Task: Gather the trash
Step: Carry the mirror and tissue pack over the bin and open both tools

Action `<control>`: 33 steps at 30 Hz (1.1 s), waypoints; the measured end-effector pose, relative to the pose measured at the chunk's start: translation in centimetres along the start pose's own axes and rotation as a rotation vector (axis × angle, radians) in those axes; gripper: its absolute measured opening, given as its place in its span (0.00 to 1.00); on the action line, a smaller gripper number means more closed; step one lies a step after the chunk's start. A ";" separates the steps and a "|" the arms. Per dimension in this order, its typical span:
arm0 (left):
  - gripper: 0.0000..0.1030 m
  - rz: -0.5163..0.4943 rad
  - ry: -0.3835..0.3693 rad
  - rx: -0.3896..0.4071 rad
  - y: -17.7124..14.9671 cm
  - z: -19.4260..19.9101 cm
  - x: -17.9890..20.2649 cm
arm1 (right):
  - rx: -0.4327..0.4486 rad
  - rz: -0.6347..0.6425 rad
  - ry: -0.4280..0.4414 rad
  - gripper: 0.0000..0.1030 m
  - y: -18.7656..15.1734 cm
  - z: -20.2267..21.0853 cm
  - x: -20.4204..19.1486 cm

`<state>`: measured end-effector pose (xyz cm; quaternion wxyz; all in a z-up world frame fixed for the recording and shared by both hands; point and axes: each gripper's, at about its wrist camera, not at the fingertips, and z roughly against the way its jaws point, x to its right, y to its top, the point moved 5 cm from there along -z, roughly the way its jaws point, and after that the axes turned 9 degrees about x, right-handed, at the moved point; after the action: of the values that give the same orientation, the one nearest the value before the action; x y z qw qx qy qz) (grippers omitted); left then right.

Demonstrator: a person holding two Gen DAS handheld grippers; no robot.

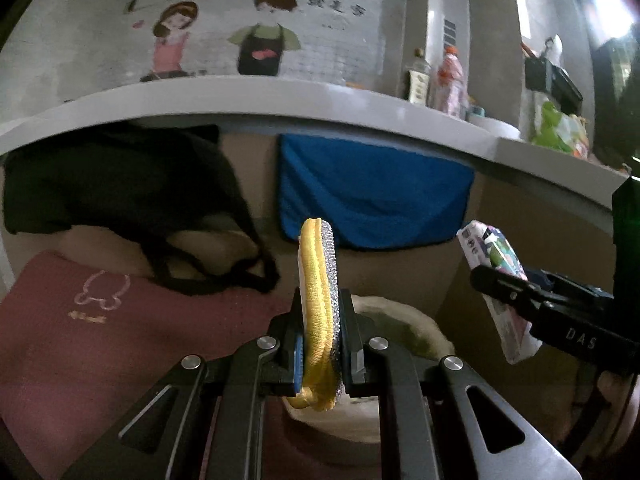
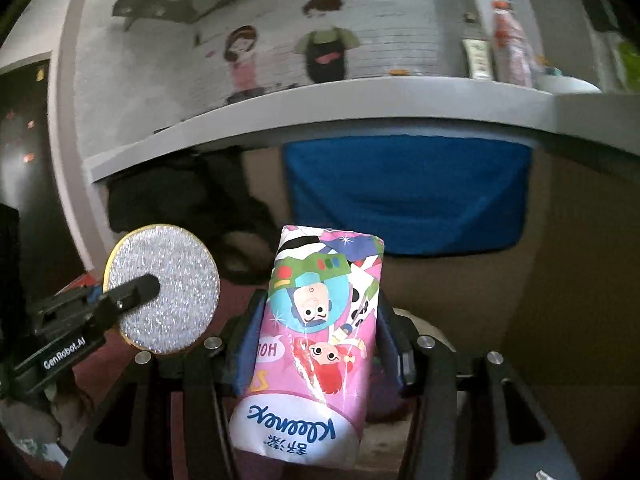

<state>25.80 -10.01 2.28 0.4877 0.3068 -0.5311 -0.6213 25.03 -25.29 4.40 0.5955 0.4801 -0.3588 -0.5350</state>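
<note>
A round scouring pad (image 1: 320, 312), yellow on one face and silver on the other, stands on edge between the pads of my left gripper (image 1: 322, 344), which is shut on it. From the right wrist view the same scouring pad (image 2: 164, 288) shows its silver face at the left, pinched by the left gripper (image 2: 138, 288). My right gripper (image 2: 320, 332) is shut on a pink Kleenex tissue pack (image 2: 316, 344) printed with cartoon figures, held upright. The tissue pack (image 1: 500, 284) and the right gripper (image 1: 504, 292) also appear at the right of the left wrist view.
A grey counter edge (image 1: 280, 100) runs across above, with bottles (image 1: 420, 76) and a green bag (image 1: 556, 128) on it. Under it hang a blue cloth (image 1: 372, 192) and a black bag (image 1: 120, 184). A dark red cloth (image 1: 100, 340) lies below left, a pale round bin (image 1: 400, 324) beneath the grippers.
</note>
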 end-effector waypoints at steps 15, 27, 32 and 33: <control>0.14 0.046 -0.045 -0.096 -3.1 -5.9 1.9 | -0.043 -0.059 -0.031 0.47 -2.9 -2.0 5.8; 0.24 0.136 -0.197 -0.163 -4.2 -11.1 0.5 | -0.095 -0.091 -0.028 0.52 -4.6 -6.5 6.5; 0.66 0.183 -0.204 -0.201 -4.9 -12.8 -1.4 | -0.101 -0.147 -0.031 0.73 -5.4 -7.9 7.4; 0.66 0.197 -0.193 -0.203 -4.9 -12.5 -1.9 | -0.106 -0.148 -0.038 0.73 -5.7 -7.8 7.4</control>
<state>36.33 -12.95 -5.78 0.5215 0.1413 -0.5374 -0.6475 31.97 -30.91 -3.83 0.5717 0.4630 -0.3049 -0.6048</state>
